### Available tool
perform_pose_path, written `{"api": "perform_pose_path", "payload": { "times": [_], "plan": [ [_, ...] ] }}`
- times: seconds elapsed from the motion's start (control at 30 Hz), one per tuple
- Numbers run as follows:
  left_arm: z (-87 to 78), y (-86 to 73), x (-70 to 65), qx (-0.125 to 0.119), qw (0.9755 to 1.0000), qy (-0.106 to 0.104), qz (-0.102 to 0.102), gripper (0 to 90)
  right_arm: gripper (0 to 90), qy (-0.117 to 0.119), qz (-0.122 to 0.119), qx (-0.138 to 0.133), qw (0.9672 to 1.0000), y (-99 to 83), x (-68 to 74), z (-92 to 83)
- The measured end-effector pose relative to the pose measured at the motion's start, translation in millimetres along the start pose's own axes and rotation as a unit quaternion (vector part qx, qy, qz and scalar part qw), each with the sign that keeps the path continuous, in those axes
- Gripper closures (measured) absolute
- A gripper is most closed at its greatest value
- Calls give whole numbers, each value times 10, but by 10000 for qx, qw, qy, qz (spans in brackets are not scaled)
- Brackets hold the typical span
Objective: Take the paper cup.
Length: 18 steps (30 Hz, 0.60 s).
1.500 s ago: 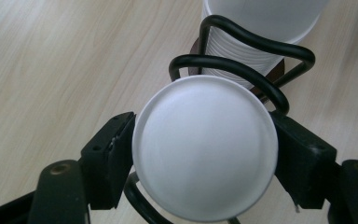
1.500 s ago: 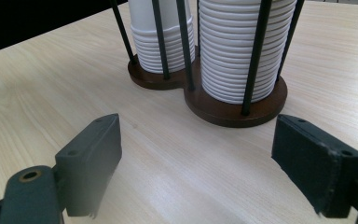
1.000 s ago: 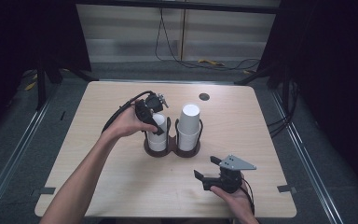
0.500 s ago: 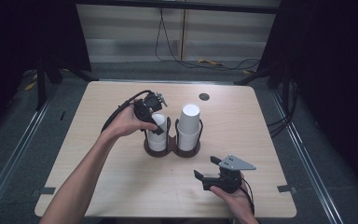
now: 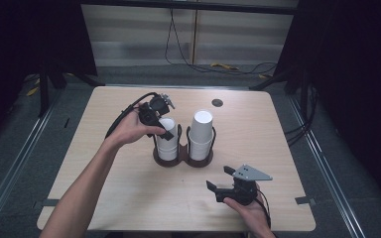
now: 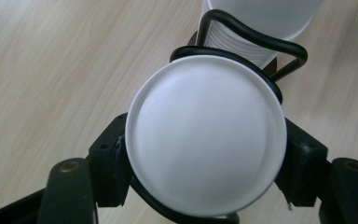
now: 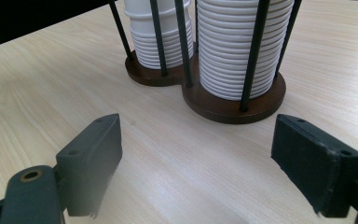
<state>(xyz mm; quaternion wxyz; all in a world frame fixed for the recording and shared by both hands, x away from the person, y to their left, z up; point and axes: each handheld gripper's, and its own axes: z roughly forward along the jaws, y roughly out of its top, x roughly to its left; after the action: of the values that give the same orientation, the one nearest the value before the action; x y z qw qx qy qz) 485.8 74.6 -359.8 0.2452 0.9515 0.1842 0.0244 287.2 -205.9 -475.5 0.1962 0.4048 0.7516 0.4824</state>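
**On the table: left jaws clamped on top cup**

On the pale wooden table (image 5: 104,198) stands a double cup holder (image 5: 184,154) with dark round bases and black wire uprights, well apart from the edges. No writing or brand is legible on anything. Each side carries a stack of plain white, ribbed cups. The left gripper (image 5: 159,119) has just closed and grasps the top cup (image 6: 205,135) of the left stack (image 5: 166,141), upside down, flat bottom up. The right gripper (image 5: 222,187) rests near the holder, jaws spread, holding nothing.
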Motion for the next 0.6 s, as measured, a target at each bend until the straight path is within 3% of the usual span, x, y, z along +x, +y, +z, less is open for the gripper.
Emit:
{"api": "perform_pose_path", "payload": {
  "times": [0.27,0.6],
  "plan": [
    [-76,-10,-17,-192,9998,-6,-106,320,161,2,4,10,10000,2,0,3],
    [-172,-24,-7,-290,9996,-42,-8,321,161,16,14,-7,10000,3,2,6]
  ]
}}
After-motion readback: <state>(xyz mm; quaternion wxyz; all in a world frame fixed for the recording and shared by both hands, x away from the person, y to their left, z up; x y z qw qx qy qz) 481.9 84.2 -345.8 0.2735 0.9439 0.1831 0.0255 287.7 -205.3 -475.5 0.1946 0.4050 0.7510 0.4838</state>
